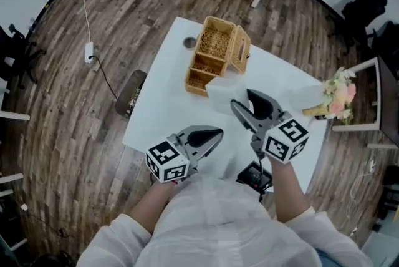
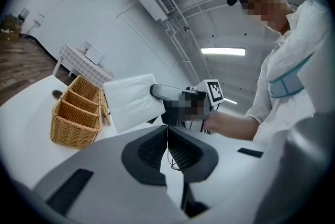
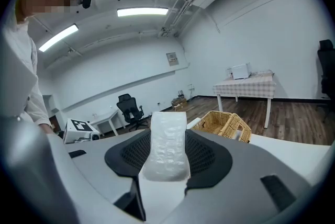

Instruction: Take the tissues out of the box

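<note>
"Since the tissue pack (image 3: 166, 154) is already clear of the wicker box (image 1: 198, 81), which step is this?"

"The carry-out, I'd say. The pack hangs over the worktop (image 1: 156, 116), just beside the box's near corner."

"Held how?"

"The right gripper (image 1: 243, 99) is clamped on it, pads pressing from both sides, with the pack standing up past the jaw tips. The left gripper (image 1: 217, 133) is closed on nothing, nearer the person."

"And next?"

"Probably a set-down on bare worktop away from the box — lower it first, then let the jaws part."
</note>
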### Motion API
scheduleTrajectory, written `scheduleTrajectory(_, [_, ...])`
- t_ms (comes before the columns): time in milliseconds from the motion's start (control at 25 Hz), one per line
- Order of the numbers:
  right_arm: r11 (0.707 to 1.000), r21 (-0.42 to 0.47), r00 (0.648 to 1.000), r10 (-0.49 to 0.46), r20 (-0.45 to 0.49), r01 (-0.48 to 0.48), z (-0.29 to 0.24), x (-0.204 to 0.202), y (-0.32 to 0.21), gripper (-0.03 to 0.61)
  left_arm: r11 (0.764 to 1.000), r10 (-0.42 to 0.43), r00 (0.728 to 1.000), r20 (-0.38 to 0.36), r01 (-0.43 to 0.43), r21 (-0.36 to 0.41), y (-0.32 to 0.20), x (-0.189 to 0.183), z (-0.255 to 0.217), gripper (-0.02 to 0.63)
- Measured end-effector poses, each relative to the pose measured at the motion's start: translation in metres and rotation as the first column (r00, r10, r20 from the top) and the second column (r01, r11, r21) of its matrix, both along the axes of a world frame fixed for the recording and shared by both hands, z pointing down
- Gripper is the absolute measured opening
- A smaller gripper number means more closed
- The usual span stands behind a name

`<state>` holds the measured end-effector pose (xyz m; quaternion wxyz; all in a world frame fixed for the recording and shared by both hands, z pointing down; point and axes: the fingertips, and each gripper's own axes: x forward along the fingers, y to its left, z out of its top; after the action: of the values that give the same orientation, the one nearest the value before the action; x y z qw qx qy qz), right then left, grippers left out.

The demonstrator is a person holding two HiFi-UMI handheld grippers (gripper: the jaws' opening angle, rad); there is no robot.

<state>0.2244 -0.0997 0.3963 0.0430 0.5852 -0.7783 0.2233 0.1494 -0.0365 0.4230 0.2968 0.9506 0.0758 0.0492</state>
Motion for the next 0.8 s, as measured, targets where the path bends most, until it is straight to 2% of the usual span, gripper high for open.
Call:
scheduleTrajectory(480, [0.999,0.037,0.994,0.023,0.103,-0.027,-0.006,-0.006,0.024,0.221,1.000,-0.002,1.000,-0.009,0.002,0.017,0.002,-0.003,-0.024,0.002])
scheduleTrajectory(800, [0.999,0.039,0.991,0.032,0.131,-0.037,-0.006,-0.007,0.038,0.221,1.000,0.009,1.000,-0.008,-0.009,0.018,0.010,-0.004,-0.029,0.002])
